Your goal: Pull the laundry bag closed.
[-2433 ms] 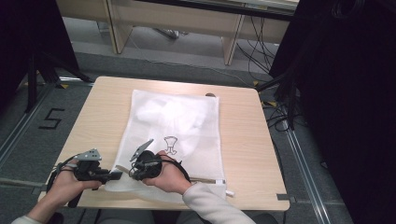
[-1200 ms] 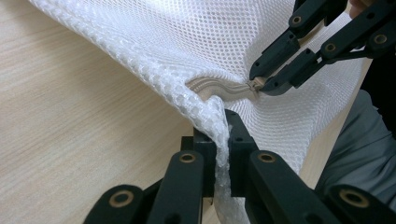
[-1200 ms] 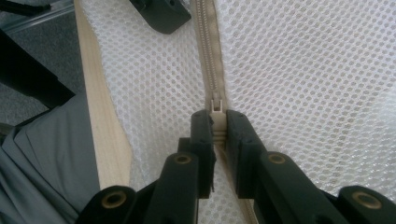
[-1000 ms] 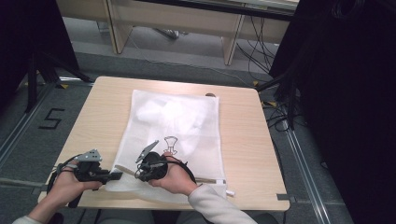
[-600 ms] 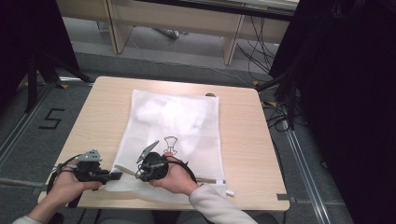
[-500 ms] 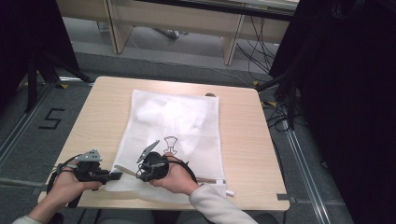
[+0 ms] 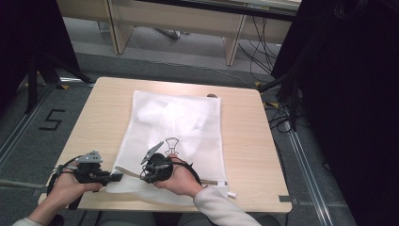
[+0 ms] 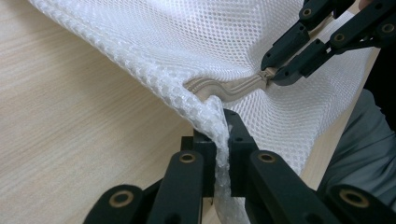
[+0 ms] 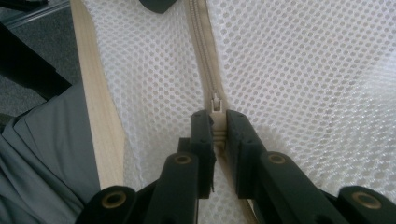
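A white mesh laundry bag lies flat on the wooden table, with a black outline print showing near its middle. A beige zipper runs along the bag's near edge. My left gripper is shut on the mesh at the bag's near left corner, which is bunched between its jaws. Just to its right, my right gripper is shut on the zipper pull. In the left gripper view the right gripper pinches the wavy zipper tape farther off.
The table's near edge runs close beside the bag, with a grey sleeve past it. Bare wood lies left and right of the bag. Desk legs and cables stand beyond the far edge; a floor mark "5" is at left.
My right gripper has shifted a little to the right along the bag's near edge, still on the zipper. The left gripper has stayed in place, holding the corner.
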The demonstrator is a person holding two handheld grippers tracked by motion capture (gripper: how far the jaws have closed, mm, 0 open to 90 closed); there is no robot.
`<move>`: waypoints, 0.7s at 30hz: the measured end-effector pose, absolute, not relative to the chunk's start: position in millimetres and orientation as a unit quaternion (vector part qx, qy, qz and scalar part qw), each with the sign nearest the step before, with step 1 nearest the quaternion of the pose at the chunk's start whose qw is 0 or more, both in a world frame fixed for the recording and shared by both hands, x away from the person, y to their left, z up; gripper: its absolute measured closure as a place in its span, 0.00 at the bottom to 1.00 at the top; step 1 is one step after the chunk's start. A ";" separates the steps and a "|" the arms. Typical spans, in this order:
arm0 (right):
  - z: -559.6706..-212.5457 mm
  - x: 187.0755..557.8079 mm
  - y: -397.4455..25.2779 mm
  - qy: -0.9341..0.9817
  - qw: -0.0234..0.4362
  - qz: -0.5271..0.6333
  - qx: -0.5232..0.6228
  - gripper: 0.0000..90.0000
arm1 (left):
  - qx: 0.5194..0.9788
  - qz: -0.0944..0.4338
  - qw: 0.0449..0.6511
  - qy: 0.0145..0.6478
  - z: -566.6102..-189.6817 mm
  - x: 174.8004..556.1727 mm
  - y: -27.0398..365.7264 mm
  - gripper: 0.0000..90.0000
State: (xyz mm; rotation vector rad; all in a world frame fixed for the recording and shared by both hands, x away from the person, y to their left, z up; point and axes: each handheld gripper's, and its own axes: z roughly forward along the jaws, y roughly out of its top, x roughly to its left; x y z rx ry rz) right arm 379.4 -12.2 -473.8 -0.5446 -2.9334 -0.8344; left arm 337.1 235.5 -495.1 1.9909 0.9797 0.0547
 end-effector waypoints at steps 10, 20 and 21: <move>-473.7 380.0 -15.1 -0.948 0.021 -0.270 -0.169 0.92 | 0.807 0.018 0.439 0.395 -494.3 337.4 236.8 0.95; -471.5 379.9 -17.4 -0.947 0.018 -0.271 -0.168 0.92 | 0.805 0.023 0.440 0.398 -494.0 336.9 236.2 0.95; -471.4 379.5 -17.8 -0.948 0.016 -0.268 -0.169 0.92 | 0.804 0.022 0.443 0.395 -494.8 337.4 236.7 0.95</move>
